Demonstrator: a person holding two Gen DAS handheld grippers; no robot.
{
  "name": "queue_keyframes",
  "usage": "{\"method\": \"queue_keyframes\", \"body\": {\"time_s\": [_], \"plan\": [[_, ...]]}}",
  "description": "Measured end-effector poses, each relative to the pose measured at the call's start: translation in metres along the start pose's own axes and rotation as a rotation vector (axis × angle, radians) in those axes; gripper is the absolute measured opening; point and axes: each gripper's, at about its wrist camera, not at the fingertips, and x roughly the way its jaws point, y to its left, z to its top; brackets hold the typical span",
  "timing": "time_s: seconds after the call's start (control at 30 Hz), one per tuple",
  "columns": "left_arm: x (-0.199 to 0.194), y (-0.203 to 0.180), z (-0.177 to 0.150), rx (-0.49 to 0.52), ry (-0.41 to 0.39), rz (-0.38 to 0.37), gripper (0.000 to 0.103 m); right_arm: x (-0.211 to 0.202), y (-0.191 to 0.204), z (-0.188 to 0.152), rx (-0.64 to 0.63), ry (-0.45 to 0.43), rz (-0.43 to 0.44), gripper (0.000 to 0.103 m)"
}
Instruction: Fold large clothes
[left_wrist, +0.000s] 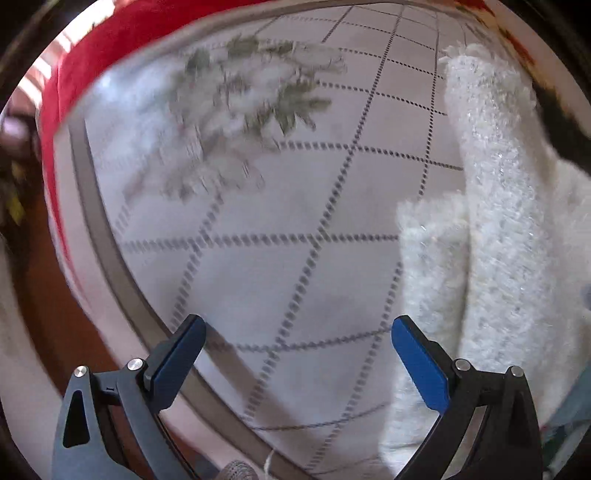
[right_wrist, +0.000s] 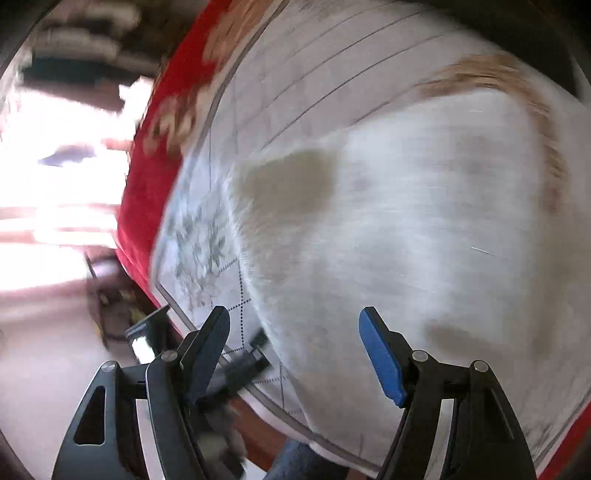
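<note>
currently the left gripper (left_wrist: 298, 363) has its blue-padded jaws wide apart, nothing between them, over the pale grey bedspread with dotted grid lines (left_wrist: 295, 240). just right of its right jaw lies the fluffy white knitted garment (left_wrist: 491, 236). a grey-green floral print (left_wrist: 240, 110) sits ahead-left. the right gripper (right_wrist: 295, 354) is likewise spread and empty, the same garment (right_wrist: 424, 240) ahead and right, blurred; red patterned fabric (right_wrist: 162, 155) beyond left.

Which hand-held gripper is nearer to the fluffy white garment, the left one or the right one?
Probably the right. The right hand-held gripper hangs open directly over the fluffy white garment, which fills its view. The left hand-held gripper, also open, is over the patterned cloth, with the garment beside its right finger.
</note>
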Motion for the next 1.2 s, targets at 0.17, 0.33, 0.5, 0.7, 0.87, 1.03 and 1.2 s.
{"method": "queue_keyframes", "body": {"time_s": [0.17, 0.33, 0.5, 0.7, 0.87, 1.03, 1.2], "plan": [[0.003, 0.001, -0.002, -0.035, -0.053, -0.008, 0.103, 0.068, 0.043, 0.014, -0.139, 0.115, -0.237, 0.076], [0.013, -0.009, -0.008, 0.004, -0.072, 0.023, 0.103, 0.08, 0.053, 0.033, -0.102, 0.094, -0.333, 0.025], [0.01, -0.007, -0.021, 0.011, -0.076, -0.009, 0.103, 0.042, 0.058, 0.014, -0.111, 0.032, -0.185, 0.016], [0.008, 0.003, -0.021, 0.033, -0.088, -0.032, 0.103, 0.019, 0.079, -0.015, -0.194, 0.042, -0.026, 0.007], [0.001, 0.007, -0.022, 0.056, -0.093, -0.035, 0.103, 0.031, 0.088, -0.022, -0.242, 0.107, 0.005, 0.005], [-0.021, 0.02, -0.028, 0.02, -0.064, -0.081, 0.103, 0.067, 0.082, 0.003, -0.197, 0.253, 0.093, 0.027], [-0.069, 0.057, -0.027, -0.101, -0.109, -0.117, 0.103, -0.017, 0.059, 0.009, -0.181, 0.091, 0.099, 0.058]]}}
